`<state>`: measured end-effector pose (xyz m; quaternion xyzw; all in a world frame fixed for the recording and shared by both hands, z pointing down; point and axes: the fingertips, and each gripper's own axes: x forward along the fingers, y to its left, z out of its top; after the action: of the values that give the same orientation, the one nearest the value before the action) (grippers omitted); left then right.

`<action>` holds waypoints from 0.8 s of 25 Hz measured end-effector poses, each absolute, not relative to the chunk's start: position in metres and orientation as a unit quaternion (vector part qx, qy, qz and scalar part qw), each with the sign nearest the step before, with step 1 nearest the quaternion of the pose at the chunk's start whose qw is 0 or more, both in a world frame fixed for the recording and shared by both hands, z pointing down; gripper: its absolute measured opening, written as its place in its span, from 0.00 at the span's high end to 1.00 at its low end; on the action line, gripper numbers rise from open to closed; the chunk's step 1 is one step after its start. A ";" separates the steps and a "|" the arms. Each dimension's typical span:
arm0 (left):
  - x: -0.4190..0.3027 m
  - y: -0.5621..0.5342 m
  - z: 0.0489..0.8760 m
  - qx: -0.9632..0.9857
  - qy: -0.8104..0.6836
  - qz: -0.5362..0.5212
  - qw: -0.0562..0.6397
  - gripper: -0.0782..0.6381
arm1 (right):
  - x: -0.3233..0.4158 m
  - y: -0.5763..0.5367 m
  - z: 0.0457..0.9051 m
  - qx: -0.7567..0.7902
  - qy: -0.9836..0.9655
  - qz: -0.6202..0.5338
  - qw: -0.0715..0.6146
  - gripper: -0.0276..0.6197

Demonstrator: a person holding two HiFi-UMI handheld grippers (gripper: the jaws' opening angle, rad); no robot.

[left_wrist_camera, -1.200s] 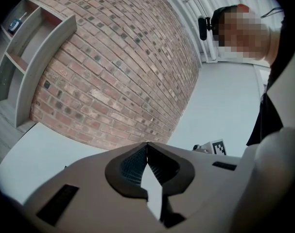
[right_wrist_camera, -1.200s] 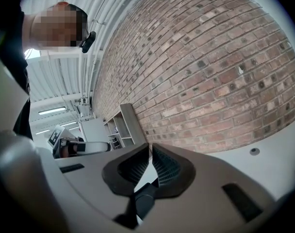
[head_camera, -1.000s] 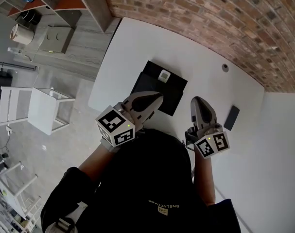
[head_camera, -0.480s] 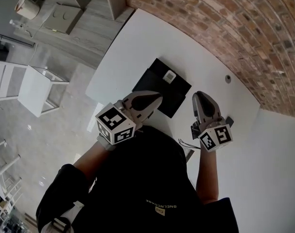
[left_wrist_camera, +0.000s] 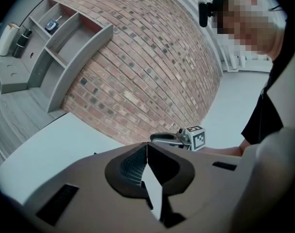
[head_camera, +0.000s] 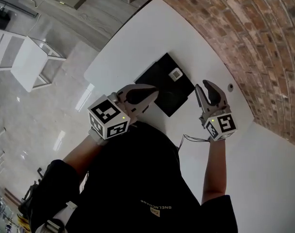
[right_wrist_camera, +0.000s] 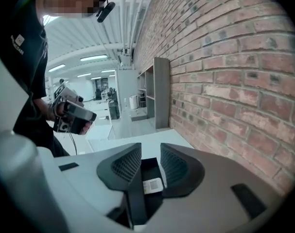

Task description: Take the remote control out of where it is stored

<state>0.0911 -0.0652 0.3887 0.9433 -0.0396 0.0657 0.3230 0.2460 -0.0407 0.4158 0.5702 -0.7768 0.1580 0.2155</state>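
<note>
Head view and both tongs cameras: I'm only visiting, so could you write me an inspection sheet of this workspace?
Surface: white table set against a brick wall.
Job's things: flat black case with a white label; no remote control seen.
Clutter: small round fitting in the tabletop near the wall.
Grippers: left tongs shut and empty, tips by the case's near edge; right tongs have just been opening, nothing between them, beside the case.
Cables: thin wire behind the right tongs.
Surroundings: grey floor, white stand, grey shelf unit.
</note>
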 end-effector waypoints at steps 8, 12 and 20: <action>0.072 -0.073 0.405 0.933 -0.079 0.067 0.346 0.88 | 0.228 -0.061 0.470 0.373 -0.802 0.027 0.466 0.70; 0.063 -0.075 0.413 0.925 -0.108 0.066 0.357 0.88 | 0.224 -0.058 0.508 0.262 -0.799 -0.018 0.540 0.68; 0.053 -0.077 0.424 0.913 -0.143 0.058 0.377 0.88 | 0.223 -0.050 0.567 0.113 -0.783 -0.054 0.610 0.61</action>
<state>0.0531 -0.0770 0.4243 0.9133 -0.1428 0.0577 0.3771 0.2232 -0.0498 0.5669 0.1125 -0.7825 -0.0535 0.6101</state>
